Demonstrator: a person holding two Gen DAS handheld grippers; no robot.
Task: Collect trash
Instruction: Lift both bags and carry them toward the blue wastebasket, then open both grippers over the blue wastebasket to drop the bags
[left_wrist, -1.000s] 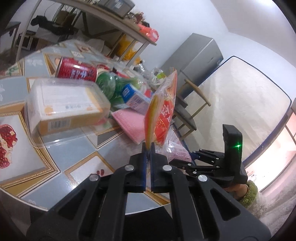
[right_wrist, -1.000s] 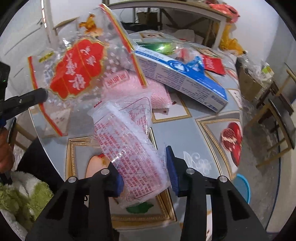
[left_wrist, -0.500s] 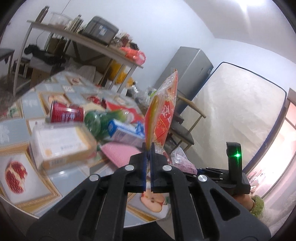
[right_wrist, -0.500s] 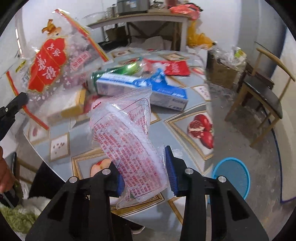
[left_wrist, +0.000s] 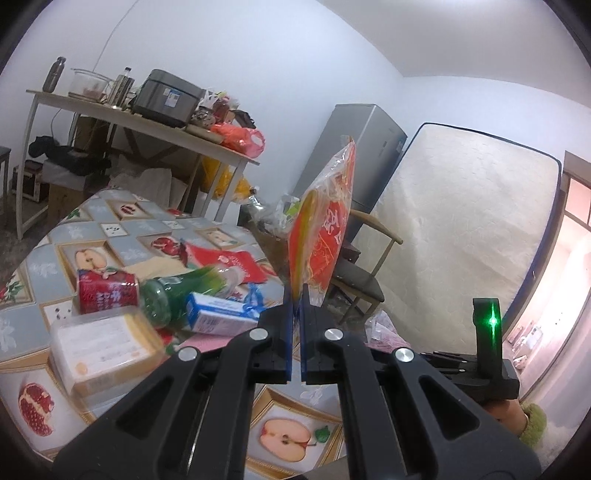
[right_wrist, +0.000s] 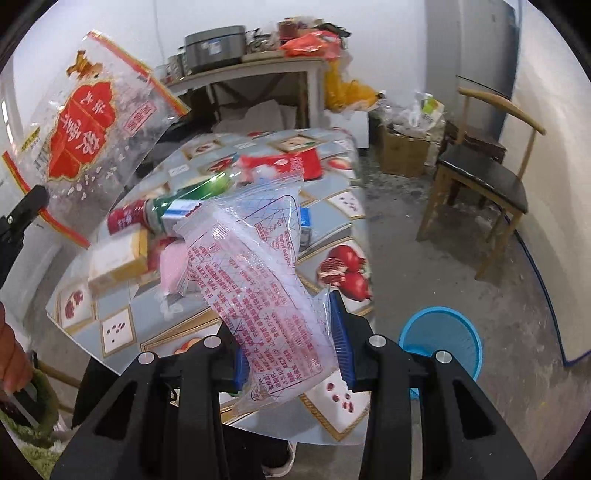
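Two emptied-looking wrappers, red bag (left_wrist: 325, 229) and clear pouch (right_wrist: 266, 280), gripped aloft

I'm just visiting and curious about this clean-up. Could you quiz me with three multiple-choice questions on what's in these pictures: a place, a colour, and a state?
1. Where is the bin?
A. on the table
B. on the floor beside the table
C. on the chair

2. What colour is the can lying on the table?
A. red
B. yellow
C. black

3. What is the left gripper doing?
A. open, holding nothing
B. pressed on the can
C. shut on the red bag

Answers: 1 B, the blue bin stands on the concrete floor past the table's edge. 2 A, its label is red with white writing. 3 C, its fingers pinch the bag's lower edge, and the bag stands up above them.
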